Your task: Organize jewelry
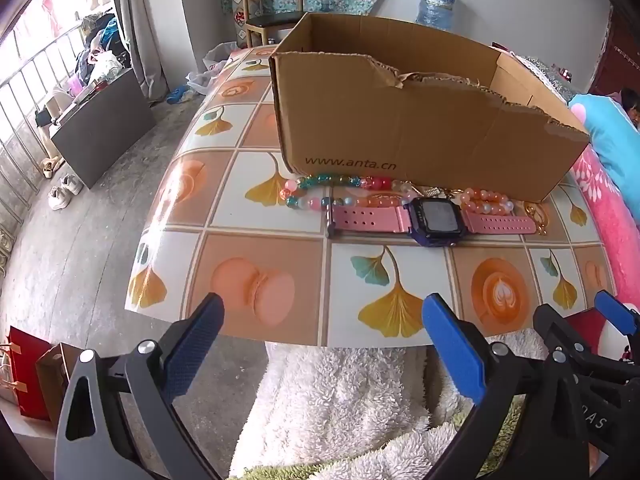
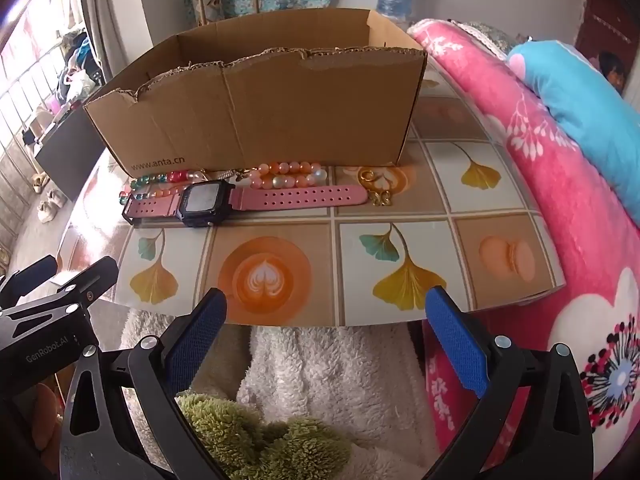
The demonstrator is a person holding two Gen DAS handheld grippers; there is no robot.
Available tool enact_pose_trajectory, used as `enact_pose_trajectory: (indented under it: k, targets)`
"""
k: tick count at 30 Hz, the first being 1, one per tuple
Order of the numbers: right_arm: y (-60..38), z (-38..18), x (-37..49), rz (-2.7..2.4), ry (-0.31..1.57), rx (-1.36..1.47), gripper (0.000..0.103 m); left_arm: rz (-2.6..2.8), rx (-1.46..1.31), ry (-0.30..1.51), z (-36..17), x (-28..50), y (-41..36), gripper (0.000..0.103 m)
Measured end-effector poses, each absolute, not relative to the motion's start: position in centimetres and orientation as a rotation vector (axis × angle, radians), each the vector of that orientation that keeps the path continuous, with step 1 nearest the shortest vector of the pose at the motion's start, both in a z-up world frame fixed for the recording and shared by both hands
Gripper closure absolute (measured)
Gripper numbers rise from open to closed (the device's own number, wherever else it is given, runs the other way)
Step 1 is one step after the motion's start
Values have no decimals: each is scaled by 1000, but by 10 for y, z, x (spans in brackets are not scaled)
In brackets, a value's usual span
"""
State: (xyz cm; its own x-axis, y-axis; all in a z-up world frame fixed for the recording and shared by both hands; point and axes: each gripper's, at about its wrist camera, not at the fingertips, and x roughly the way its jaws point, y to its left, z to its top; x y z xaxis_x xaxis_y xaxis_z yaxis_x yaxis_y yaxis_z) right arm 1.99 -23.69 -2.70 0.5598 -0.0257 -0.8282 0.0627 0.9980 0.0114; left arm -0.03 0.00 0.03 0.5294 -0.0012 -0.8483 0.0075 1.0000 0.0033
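the left gripper (image 1: 322,308) and right gripper (image 2: 326,302) hover at the near edge of the patterned table (image 1: 256,248), jaws wide apart, nothing between them. from left: a multicoloured bead bracelet (image 1: 320,190), a pink-strapped watch (image 1: 434,220), a peach bead bracelet (image 2: 290,174) and a gold clasp piece (image 2: 374,188) lie in a row just before the cardboard box (image 1: 400,124). a pink blanket (image 2: 560,184) borders the table's right.
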Motion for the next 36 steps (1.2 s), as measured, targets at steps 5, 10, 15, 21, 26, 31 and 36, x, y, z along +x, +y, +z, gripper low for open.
enact_pose_trajectory:
  k: [5,10,15,21,26,31,36]
  targets:
    - [-237,-28,19,-55,980,50,7,-10,8,1019,0,-2,-2,6]
    - [-240,-24,16,-51,971,54,7,-16,3,1018,5,-3,-5,6]
    - [-244,-25,19,-48,975,58,7,-19,-8,1020,3,-4,-1,6]
    - [-244,-24,19,-51,980,61,7,-15,-8,1024,2,-2,1,6]
    - [-241,-25,19,-48,979,57,7,-13,-6,1024,1,-2,1,6]
    - [-241,-26,19,-47,979,59,7,-10,-4,1022,0,0,1,6]
    - [-241,-26,19,-47,979,59,7,-10,-4,1021,0,0,1,6]
